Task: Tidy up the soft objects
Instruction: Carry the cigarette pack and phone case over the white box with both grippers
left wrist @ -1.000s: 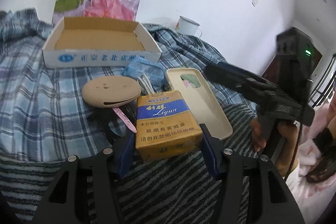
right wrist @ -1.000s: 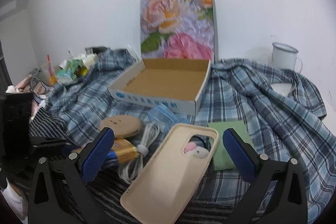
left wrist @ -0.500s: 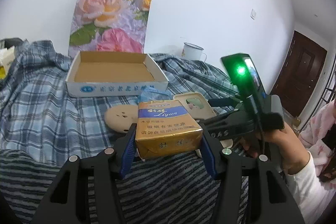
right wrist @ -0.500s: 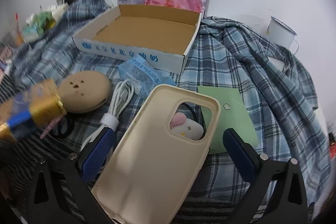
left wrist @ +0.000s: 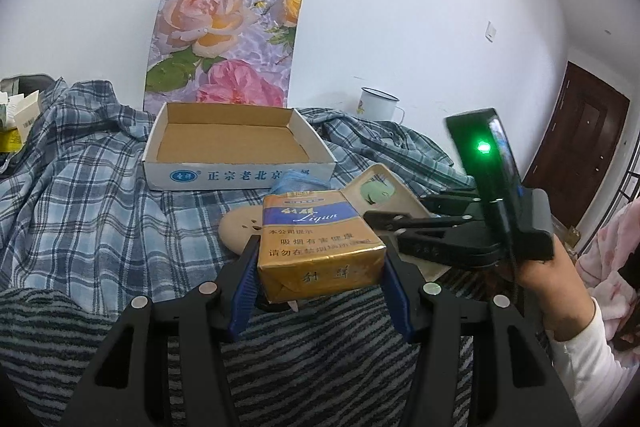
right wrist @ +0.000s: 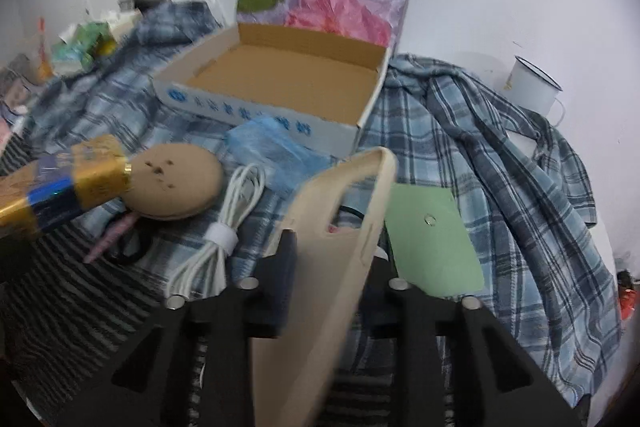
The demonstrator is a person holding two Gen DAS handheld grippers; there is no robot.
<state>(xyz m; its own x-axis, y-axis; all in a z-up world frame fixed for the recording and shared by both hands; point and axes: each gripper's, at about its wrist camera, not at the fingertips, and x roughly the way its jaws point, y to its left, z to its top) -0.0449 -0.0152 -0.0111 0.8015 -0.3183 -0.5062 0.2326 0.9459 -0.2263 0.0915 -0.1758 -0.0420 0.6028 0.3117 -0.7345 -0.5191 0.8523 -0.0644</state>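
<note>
Here, one left gripper pinches one gold pack above the striped cloth, while one right gripper is closing its jaws on one beige phone case, tilted on edge. One open box, one tan round pouch, one white cable, one green card and one mug sit on the plaid shirt.
</note>
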